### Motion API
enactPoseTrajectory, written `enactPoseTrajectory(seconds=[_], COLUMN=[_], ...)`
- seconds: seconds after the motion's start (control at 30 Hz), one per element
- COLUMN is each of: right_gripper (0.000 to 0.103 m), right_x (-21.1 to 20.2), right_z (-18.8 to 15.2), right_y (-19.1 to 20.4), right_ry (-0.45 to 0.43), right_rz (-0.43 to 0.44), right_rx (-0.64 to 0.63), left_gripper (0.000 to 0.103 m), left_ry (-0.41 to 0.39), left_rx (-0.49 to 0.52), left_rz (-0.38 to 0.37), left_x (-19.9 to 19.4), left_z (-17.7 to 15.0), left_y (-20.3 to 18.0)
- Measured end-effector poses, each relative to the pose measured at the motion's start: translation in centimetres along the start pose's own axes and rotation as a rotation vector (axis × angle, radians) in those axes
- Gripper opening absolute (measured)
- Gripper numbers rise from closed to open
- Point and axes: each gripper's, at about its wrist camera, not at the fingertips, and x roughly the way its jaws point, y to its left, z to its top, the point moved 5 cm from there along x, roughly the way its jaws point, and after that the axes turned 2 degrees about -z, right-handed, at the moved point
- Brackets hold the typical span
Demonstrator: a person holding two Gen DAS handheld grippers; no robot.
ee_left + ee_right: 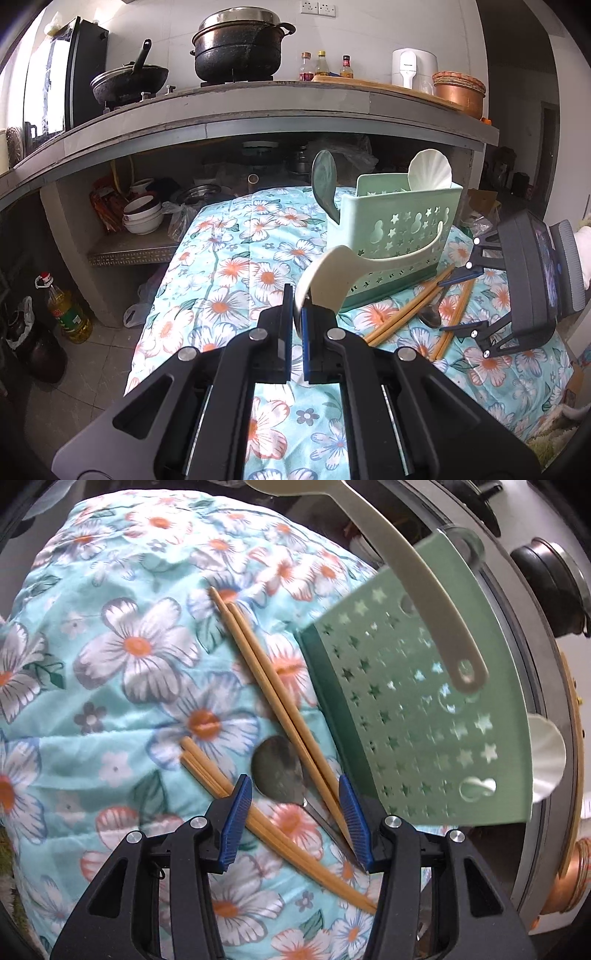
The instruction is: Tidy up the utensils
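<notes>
Right, the left hand-held gripper [294, 325] is clenched on the bowl of a cream plastic rice spoon [334, 275], pads pinched tight on its edge, and the spoon's long handle arcs up and across the front of the mint-green utensil holder [397, 236]. That holder stands upright on the table [236, 258], which is draped in a turquoise cloth printed with white and orange flowers; stars and gourd shapes are punched through its walls. Already standing in it are a grey ladle [325, 181] at the left end and a white shell-shaped scoop [430, 171] at the right. Over on the right, the right hand-held gripper [295, 814] is released, blue pads standing apart and tilted down over the loose pieces: two pairs of bamboo chopsticks [273, 698] lie crossed on the cloth just beside the holder's dark green base, with a metal spoon [277, 771] bowl-up between them. Nothing is pressed by those pads; one chopstick pair and the spoon's handle run through the gap. On the stone shelf behind, a blackened pot [238, 48], a wok, three sauce bottles and a white appliance [413, 66] whose small lettering is too tiny to read; the oil bottle [68, 310] on the floor carries a red-and-green label, also illegible.
</notes>
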Motion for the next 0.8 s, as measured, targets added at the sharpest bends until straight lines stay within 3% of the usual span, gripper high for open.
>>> enactPoseTrajectory(seconds=[0.17, 0.37, 0.47, 0.53, 0.8], right_gripper=[0.049, 0.039, 0.016, 0.007, 0.004], right_x=[0.3, -0.3, -0.1, -0.1, -1.7], right_z=[1.2, 2.1, 1.7, 1.8, 2.7], right_y=[1.4, 3.8, 4.8, 5.3, 4.0], right_ry=[0.001, 0.003, 0.012, 0.019, -0.029], right_rz=[-0.047, -0.133, -0.123, -0.124, -0.160], right_rx=[0.007, 0.045, 0.106, 0.142, 0.307], left_gripper=[0.003, 0.003, 0.003, 0.003, 0.003], left_ry=[-0.003, -0.012, -0.019, -0.031, -0.087], left_rx=[-0.004, -0.007, -0.004, -0.002, 0.006], left_rz=[0.000, -0.006, -0.015, -0.026, -0.037], left_x=[-0.1, -0.3, -0.5, -0.8, -2.6], left_z=[-0.1, 0.1, 0.2, 0.4, 1.9], left_y=[0.4, 0.6, 0.4, 0.3, 0.0])
